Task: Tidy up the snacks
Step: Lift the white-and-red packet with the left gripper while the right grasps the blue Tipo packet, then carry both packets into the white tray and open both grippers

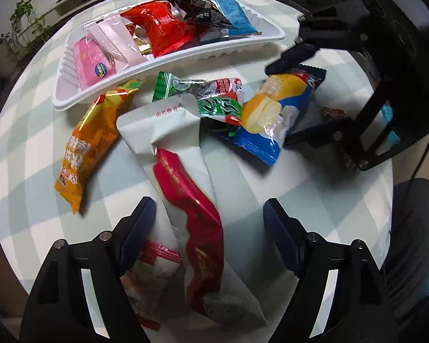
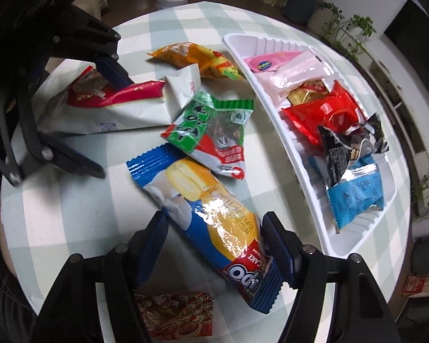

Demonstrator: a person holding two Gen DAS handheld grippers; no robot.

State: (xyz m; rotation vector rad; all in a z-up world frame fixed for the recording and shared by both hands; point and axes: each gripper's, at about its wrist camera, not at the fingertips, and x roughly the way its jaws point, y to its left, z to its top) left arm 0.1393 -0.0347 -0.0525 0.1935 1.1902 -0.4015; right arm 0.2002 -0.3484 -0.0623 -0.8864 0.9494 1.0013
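My right gripper straddles, jaws spread, the light, crinkly, slippery blue cake packet at lower centre, best pinched across its puffed middle, while my left gripper, likewise unclenched, brackets the white-and-red packet.

The tablecloth looks like soft matt cloth in a pale green check. The tray is thin white plastic, ribbed along its walls, faintly shiny. The blue cake packet is glossy film throwing a hard glare; the green packet and orange packet are the same crinkly shine. The long white packet looks matt, paper-like, creased. The left gripper's fingers carry ridged, dull blue pads on black plastic.
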